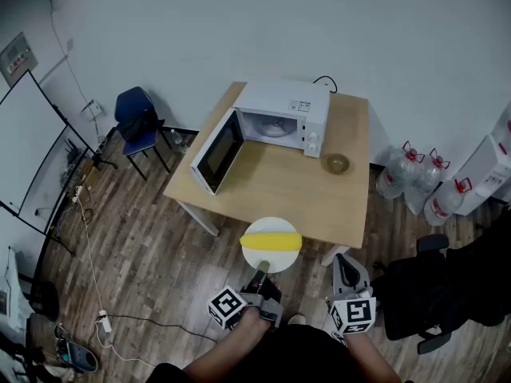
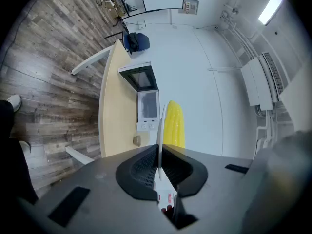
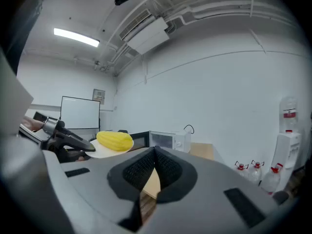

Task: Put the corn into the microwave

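A yellow corn cob [image 1: 271,240] lies on a white plate [image 1: 271,257] held in the air just in front of the table's near edge. My left gripper [image 1: 261,274] is shut on the plate's near rim. In the left gripper view the plate [image 2: 160,126] runs edge-on between the pads, with the corn [image 2: 174,125] on it. The white microwave [image 1: 275,116] stands at the back of the wooden table [image 1: 287,182], its door [image 1: 217,152] swung open to the left. My right gripper [image 1: 348,271] hangs shut and empty at the right; its view shows the corn [image 3: 114,140] and the microwave [image 3: 168,140].
A small brown bowl [image 1: 337,163] sits on the table right of the microwave. A blue chair [image 1: 138,121] stands at the left, water bottles [image 1: 411,175] at the right, and a black office chair [image 1: 435,294] beside me. Cables [image 1: 104,319] lie on the wooden floor.
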`<state>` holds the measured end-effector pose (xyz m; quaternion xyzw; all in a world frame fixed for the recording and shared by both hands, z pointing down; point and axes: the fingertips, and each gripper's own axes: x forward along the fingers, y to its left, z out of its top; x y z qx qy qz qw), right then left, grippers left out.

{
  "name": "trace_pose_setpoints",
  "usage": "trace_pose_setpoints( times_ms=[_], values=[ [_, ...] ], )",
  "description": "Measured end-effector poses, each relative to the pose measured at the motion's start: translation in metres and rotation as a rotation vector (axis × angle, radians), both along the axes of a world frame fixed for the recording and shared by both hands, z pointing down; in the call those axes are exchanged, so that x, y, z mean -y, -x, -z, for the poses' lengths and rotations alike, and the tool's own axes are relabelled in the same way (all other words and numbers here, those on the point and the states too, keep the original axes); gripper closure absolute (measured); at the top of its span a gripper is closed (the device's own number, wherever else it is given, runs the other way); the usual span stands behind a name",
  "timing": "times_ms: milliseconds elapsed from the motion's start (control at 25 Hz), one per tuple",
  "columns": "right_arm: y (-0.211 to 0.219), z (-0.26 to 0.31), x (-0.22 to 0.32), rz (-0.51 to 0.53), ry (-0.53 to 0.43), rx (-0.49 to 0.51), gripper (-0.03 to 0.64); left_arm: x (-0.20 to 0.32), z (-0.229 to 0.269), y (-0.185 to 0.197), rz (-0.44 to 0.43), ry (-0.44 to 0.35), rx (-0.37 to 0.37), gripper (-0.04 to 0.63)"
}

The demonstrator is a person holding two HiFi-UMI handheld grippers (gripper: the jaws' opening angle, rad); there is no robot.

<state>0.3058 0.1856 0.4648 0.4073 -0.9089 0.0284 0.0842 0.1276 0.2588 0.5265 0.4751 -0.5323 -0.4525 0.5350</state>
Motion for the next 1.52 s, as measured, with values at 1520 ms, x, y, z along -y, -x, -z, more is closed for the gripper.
trace_pose_setpoints(
  times_ms=[1520],
  values=[
    [0.080,-0.036,0.019,-0.019,0.096,0.044,0.560,0.011,-0.030,0.087,-0.032,0.011,0.001,0.575]
  ],
)
